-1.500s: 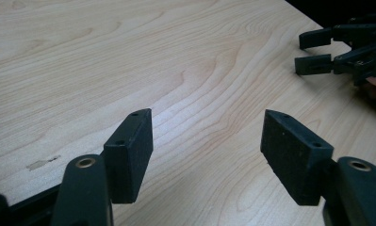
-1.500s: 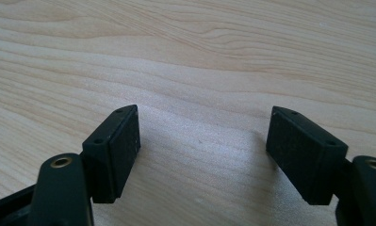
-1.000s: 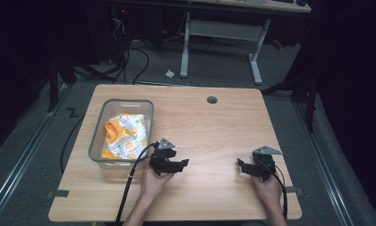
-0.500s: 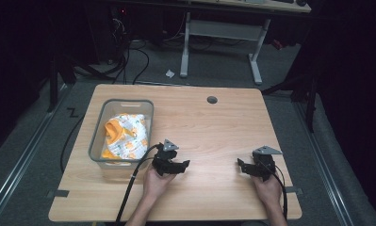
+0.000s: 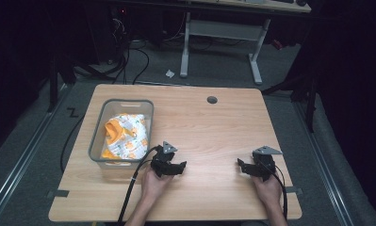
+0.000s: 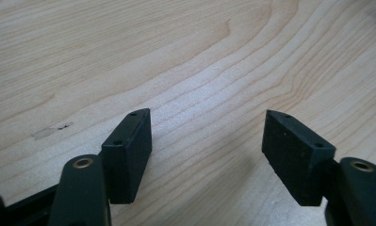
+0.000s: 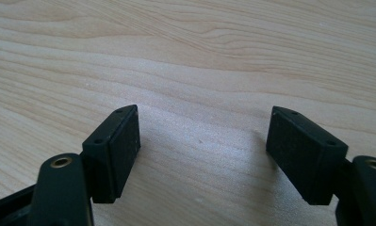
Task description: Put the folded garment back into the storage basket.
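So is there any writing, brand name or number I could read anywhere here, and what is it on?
None can be read.
The cloth in the clear bin has a small orange printed pattern, too small to tell if any of it is lettering.
The left hand-held gripper, the right hand-held gripper and the wooden table carry no label.

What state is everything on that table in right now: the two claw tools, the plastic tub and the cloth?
left gripper: jaws open, nothing between them, low over bare wood.
right gripper: jaws open, nothing between them.
clear bin: upright on the table's left side, no lid.
orange and white cloth: crumpled inside the bin.
table: bare wood between the grippers.
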Available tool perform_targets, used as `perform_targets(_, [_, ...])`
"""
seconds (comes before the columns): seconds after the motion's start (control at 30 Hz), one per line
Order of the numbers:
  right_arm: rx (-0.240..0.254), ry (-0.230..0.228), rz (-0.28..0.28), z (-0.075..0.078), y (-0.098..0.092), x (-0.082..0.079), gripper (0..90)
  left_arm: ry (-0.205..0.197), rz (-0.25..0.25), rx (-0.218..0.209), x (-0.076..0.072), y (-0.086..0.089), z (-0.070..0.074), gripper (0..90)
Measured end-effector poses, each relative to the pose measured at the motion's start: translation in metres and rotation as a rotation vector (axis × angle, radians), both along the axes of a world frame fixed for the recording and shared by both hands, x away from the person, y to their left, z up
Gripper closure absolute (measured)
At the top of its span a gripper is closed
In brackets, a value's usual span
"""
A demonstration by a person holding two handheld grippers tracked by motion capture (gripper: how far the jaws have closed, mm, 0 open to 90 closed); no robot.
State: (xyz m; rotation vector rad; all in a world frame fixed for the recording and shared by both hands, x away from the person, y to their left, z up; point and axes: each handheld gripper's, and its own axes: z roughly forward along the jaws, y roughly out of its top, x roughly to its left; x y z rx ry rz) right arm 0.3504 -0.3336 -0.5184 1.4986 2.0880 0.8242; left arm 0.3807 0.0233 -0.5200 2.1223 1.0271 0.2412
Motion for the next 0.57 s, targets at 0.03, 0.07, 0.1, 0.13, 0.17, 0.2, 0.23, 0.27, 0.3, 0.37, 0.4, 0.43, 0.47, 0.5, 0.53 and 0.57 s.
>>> perform_targets(0.03, [0.0, 0.0, 0.0, 0.0, 0.0, 0.0, 26.7, -0.038, -0.004, 0.024, -0.0019, -0.0026, -0.0022, 32.6])
perform_targets(0.07, [0.0, 0.0, 0.0, 0.0, 0.0, 0.0, 26.7, -0.08, -0.006, 0.046, -0.0046, -0.005, -0.0051, 30.9])
perform_targets(0.1, [0.0, 0.0, 0.0, 0.0, 0.0, 0.0, 26.7, -0.09, -0.006, 0.062, -0.006, -0.0068, -0.0049, 30.2])
perform_targets(0.13, [-0.001, 0.0, 0.001, -0.0001, 0.0, 0.0, 26.7, -0.088, -0.003, 0.061, -0.0067, -0.0071, -0.0049, 29.8])
perform_targets(0.17, [-0.001, 0.0, 0.001, -0.0001, 0.0, 0.0, 26.7, -0.087, 0.002, 0.06, -0.0069, -0.007, -0.0049, 29.8])
perform_targets(0.2, [0.0, 0.0, 0.0, 0.0, 0.0, 0.0, 26.7, -0.087, 0.004, 0.059, -0.007, -0.0069, -0.0049, 29.7])
perform_targets(0.23, [0.0, 0.0, 0.001, -0.0001, 0.0, 0.0, 26.7, -0.086, 0.005, 0.06, -0.007, -0.007, -0.0049, 29.6])
perform_targets(0.27, [0.0, 0.0, 0.0, -0.0001, 0.0, 0.0, 26.7, -0.085, 0.005, 0.059, -0.0071, -0.007, -0.0049, 29.5])
perform_targets(0.3, [0.0, 0.0, 0.0, -0.0001, 0.0, 0.0, 26.7, -0.085, 0.006, 0.059, -0.0071, -0.007, -0.0049, 29.5])
perform_targets(0.37, [0.0, 0.0, 0.0, -0.0001, 0.0, -0.0001, 26.7, -0.085, 0.006, 0.059, -0.0071, -0.0069, -0.0049, 29.4])
perform_targets(0.4, [0.0, 0.0, 0.001, -0.0001, 0.0, 0.0, 26.7, -0.085, 0.006, 0.058, -0.0071, -0.0069, -0.0049, 29.4])
perform_targets(0.43, [0.0, 0.0, 0.0, -0.0001, 0.0, 0.0, 26.7, -0.085, 0.006, 0.058, -0.007, -0.0069, -0.0049, 29.4])
perform_targets(0.47, [0.0, 0.0, 0.0, -0.0001, 0.0001, 0.0, 26.7, -0.085, 0.006, 0.058, -0.007, -0.0069, -0.0049, 29.4])
perform_targets(0.5, [0.0, 0.0, -0.001, -0.0001, 0.0, 0.0002, 26.8, -0.084, 0.006, 0.058, -0.007, -0.0069, -0.0049, 29.4])
perform_targets(0.53, [0.0, 0.0, -0.002, 0.0, 0.0, 0.0002, 26.8, -0.085, 0.006, 0.058, -0.007, -0.0068, -0.0049, 29.4])
perform_targets(0.57, [0.0, 0.0, -0.002, 0.0, 0.0, 0.0002, 26.8, -0.085, 0.006, 0.058, -0.007, -0.0068, -0.0049, 29.4])
